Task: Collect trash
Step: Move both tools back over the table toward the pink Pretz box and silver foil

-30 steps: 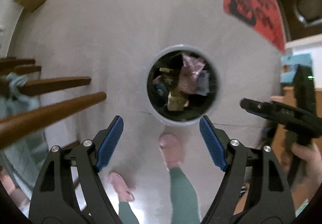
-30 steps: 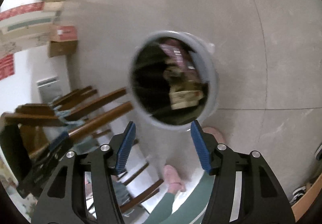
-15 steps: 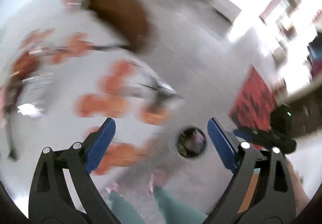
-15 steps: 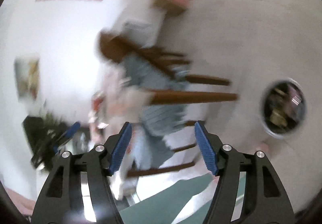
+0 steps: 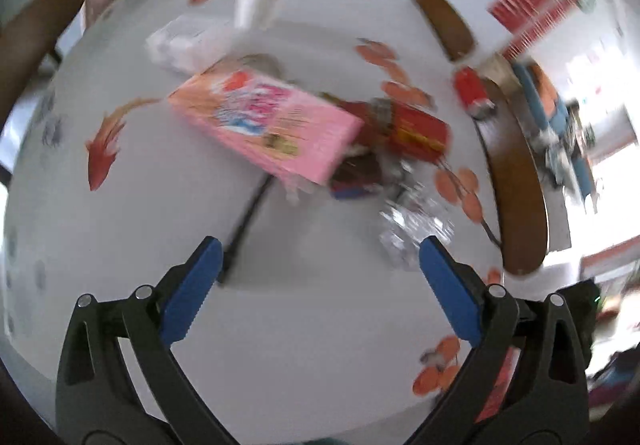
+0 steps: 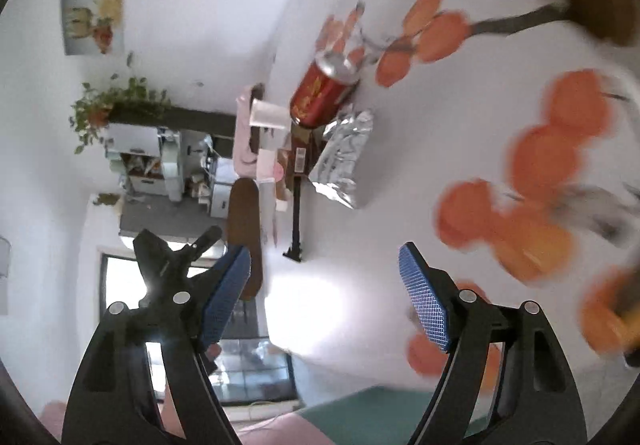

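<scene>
White tablecloth with orange flower and fish prints fills both of my wrist views; the table [image 5: 120, 229] still carries a cluster of litter toward its far side, so by my reading the collecting is only partly through.

What remains, as far as I can make out through the blur: a pink carton [image 5: 268, 125] lying flat, a red can [image 5: 416, 133] on its side just beyond the carton's right end, a crumpled foil wrapper [image 5: 412, 229] nearer to me, a white paper cup [image 5: 260, 1] upright toward the far edge, and a second red can [image 5: 472, 93] by the right edge. A thin black stick [image 5: 248, 221] lies from under the carton towards me.

My left gripper [image 5: 320, 269] hangs above the table with its blue pads spread wide, and its jaws have just been opening; nothing is between them. The foil wrapper lies just ahead of its right pad, the carton farther ahead and centred.

My right gripper [image 6: 324, 285] is likewise empty, its jaws apart and just been opening. From it, the foil wrapper [image 6: 344, 157] and red can [image 6: 324, 93] sit well ahead, slightly left of centre.
</scene>
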Demonstrator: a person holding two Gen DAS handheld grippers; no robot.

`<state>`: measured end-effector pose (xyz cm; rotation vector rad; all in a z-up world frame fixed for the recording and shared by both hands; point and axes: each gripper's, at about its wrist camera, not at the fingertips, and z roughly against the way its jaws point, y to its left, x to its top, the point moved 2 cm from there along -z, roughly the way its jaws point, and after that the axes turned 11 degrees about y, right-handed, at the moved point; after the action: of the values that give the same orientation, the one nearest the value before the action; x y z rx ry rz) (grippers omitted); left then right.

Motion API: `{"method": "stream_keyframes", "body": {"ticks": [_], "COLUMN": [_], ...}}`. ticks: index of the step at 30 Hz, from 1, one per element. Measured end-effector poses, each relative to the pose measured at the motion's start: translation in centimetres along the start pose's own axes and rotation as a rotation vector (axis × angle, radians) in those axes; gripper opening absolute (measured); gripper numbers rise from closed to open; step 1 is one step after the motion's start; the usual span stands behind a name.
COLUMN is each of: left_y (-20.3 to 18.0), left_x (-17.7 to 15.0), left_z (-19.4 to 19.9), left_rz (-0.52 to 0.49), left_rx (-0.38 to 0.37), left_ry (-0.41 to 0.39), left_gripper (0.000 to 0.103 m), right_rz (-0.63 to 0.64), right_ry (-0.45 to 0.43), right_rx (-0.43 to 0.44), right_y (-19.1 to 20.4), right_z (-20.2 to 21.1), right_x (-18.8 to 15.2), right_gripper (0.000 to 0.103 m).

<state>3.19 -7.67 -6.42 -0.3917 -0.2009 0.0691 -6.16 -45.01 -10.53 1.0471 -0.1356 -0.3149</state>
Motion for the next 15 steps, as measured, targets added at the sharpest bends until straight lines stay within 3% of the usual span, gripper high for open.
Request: {"method": "stream_keyframes", "body": {"ticks": [4, 11, 15], "left_y": [1.1, -2.0, -3.3], "left_x": [2.2, 4.4, 5.6], "left_z": [-1.8, -4.0, -6.0], "left_rz": [-0.040, -0.324, -0.414], "left_rx": [0.055, 0.223, 0.299], "left_ry": [-0.002, -0.038, -0.037], "left_gripper": [0.096, 0.096, 0.096], "right_rz": [-0.091, -0.144, -0.169], "right_ry": [0.016, 0.003, -0.003], "right_rx": [0.029, -0.026, -0.050], "right_y": [-0.1, -0.2, -0.4], "right_z": [-3.6, -5.9, -7.3], "right_x": [2.6, 4.7, 6.0], "right_gripper": [0.077, 0.077, 0.077]}}
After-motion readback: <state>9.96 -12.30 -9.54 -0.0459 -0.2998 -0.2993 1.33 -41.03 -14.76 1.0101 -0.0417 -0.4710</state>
